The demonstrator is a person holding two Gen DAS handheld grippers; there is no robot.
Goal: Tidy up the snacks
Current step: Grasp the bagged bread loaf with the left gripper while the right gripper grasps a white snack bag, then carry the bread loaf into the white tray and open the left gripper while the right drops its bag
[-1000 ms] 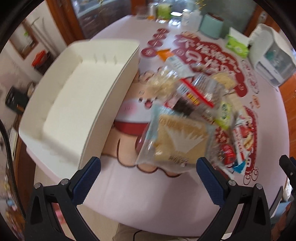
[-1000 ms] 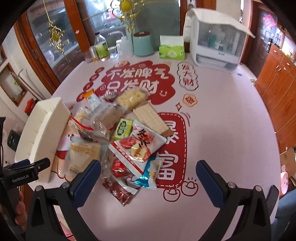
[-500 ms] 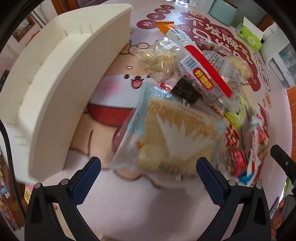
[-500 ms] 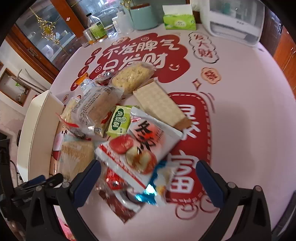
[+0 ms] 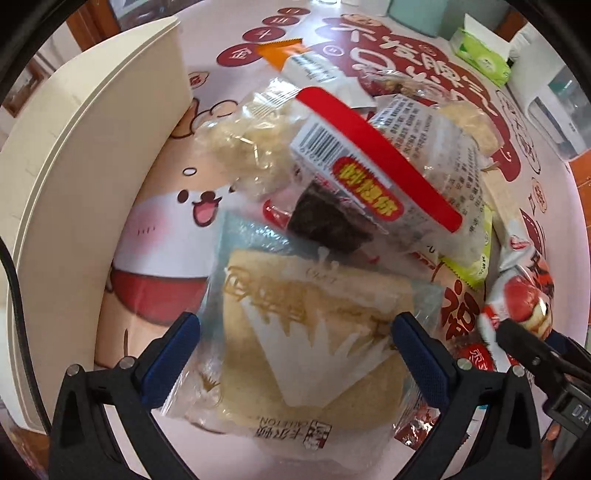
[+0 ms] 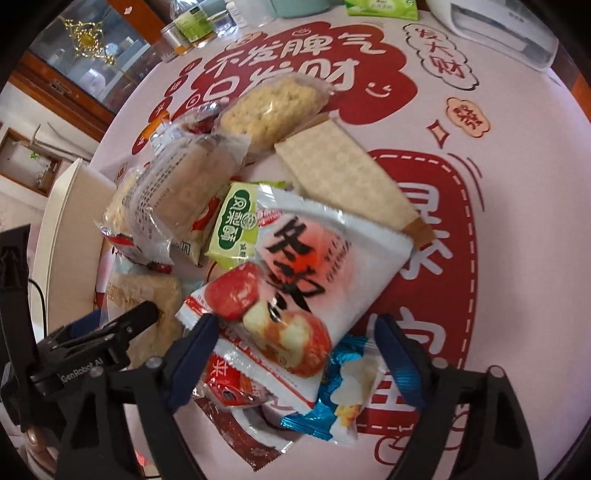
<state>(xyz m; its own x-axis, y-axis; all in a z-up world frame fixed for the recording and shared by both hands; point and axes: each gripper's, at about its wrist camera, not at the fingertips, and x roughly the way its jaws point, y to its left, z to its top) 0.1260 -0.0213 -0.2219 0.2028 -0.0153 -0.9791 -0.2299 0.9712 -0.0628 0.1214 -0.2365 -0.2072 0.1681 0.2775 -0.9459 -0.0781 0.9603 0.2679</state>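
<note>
A heap of snack packets lies on the pink printed tablecloth (image 6: 517,221). My left gripper (image 5: 295,343) points down, open, with its blue pads on either side of a clear packet holding a pale square cake (image 5: 314,332). It also shows as a black finger in the right wrist view (image 6: 110,332). My right gripper (image 6: 295,339) hangs over a white packet with red fruit and black characters (image 6: 314,266). Its jaws are closing with that packet's lower end between them, and the pads do not press on it. A cream storage bin (image 5: 92,184) stands left of the heap.
Other packets: a red-banded bread bag (image 5: 388,177), a green packet (image 6: 236,221), a long cracker pack (image 6: 343,177), a blue packet (image 6: 343,391). At the far side stand a green tissue box (image 5: 484,55), bottles (image 6: 192,26) and a white appliance (image 6: 498,29).
Both grippers have come down close over the heap, so the packets look much larger. The right gripper's jaws stand narrower than before. The left jaws keep the same width.
</note>
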